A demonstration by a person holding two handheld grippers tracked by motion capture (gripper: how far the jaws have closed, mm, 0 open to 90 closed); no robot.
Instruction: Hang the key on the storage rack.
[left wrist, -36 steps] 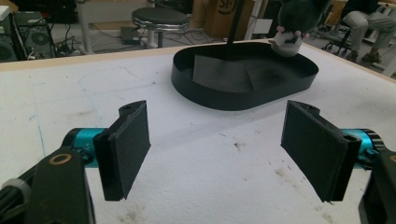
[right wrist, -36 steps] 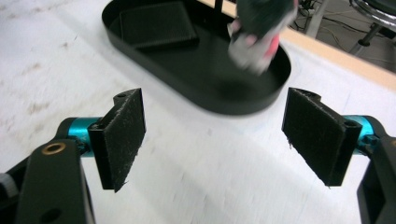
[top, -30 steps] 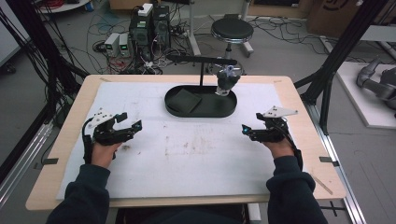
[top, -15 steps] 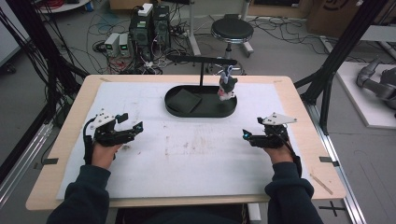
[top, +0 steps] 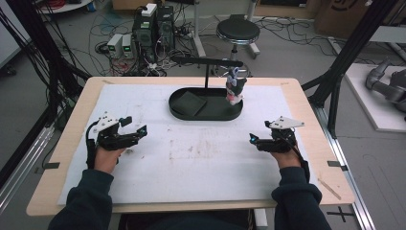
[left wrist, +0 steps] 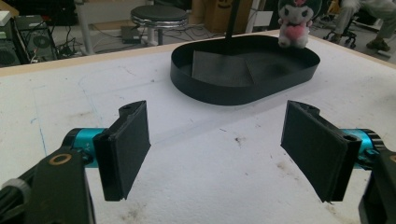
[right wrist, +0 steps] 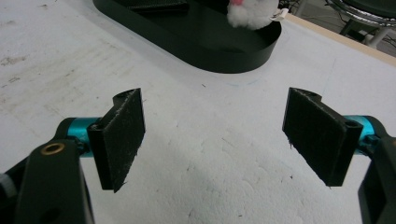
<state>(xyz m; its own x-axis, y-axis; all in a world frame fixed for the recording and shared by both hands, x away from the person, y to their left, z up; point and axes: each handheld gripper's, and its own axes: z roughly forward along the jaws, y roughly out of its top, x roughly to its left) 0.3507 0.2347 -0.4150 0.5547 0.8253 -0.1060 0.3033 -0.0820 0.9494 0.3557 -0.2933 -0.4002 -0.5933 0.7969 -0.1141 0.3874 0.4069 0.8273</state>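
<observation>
A: Where do we have the two tools?

B: We hold the left gripper [top: 137,132] over the left part of the white mat [top: 201,158], low above it, and the right gripper [top: 254,141] over the right part. Each points inward and a little toward the far side.

A: How do the jaws stand?

B: Wide on both. In the left gripper view the left gripper [left wrist: 215,149] has its pads spread with bare mat between them; the right gripper view shows the right gripper [right wrist: 212,140] the same, nothing held.

A: And what lies ahead of us?

B: A black oval tray [top: 179,112] sits at the far middle of the mat, well apart from both grippers. A black post rises from it and carries a horizontal bar [top: 206,61]. A small plush toy [top: 235,89], white with a pink front and dark head, hangs from that bar over the tray's right end. A dark flat sheet [left wrist: 219,67] lies inside the tray.

A: Does the toy touch the tray?

B: We cannot tell.
</observation>
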